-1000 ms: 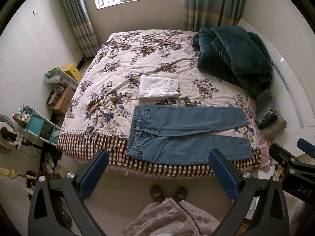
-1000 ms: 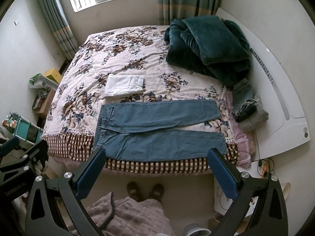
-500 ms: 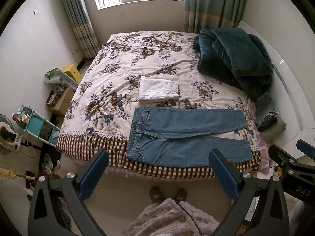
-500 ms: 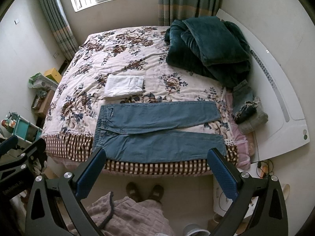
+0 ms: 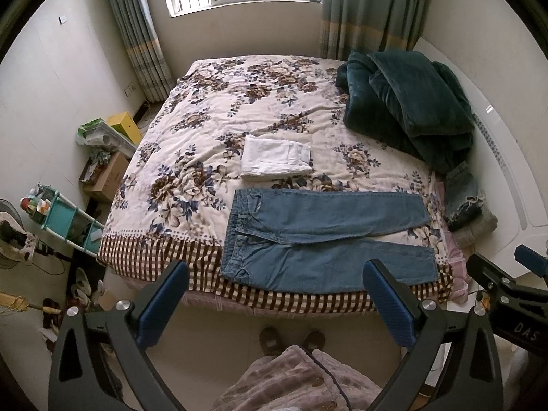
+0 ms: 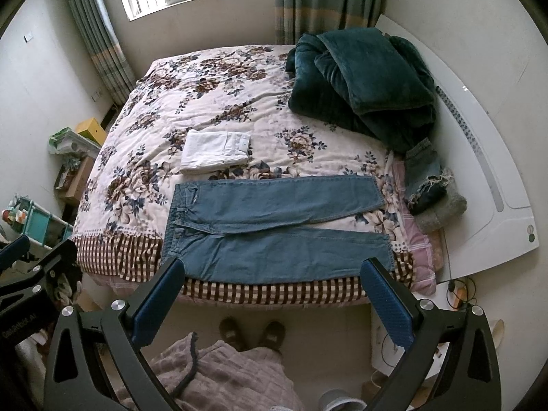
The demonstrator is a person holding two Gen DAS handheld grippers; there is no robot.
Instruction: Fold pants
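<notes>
Left wrist view: the left tongs (image 5: 274, 294) are spread wide with nothing between the blue pads, held above the floor short of the bed (image 5: 161, 239). The right tongs (image 6: 272, 291) are equally wide apart and empty — they too hang off the bed's near edge. The blue jeans (image 5: 322, 239) lie flat along that near edge of the bed, waistband toward its left side, both legs stretched toward the right and slightly parted. Just beyond the jeans, nearer the bed's middle, sits a folded white garment (image 5: 274, 156). A dark green blanket (image 5: 407, 102) is heaped at the bed's far right corner — smaller folded clothes (image 6: 431, 191) rest at its right edge.
</notes>
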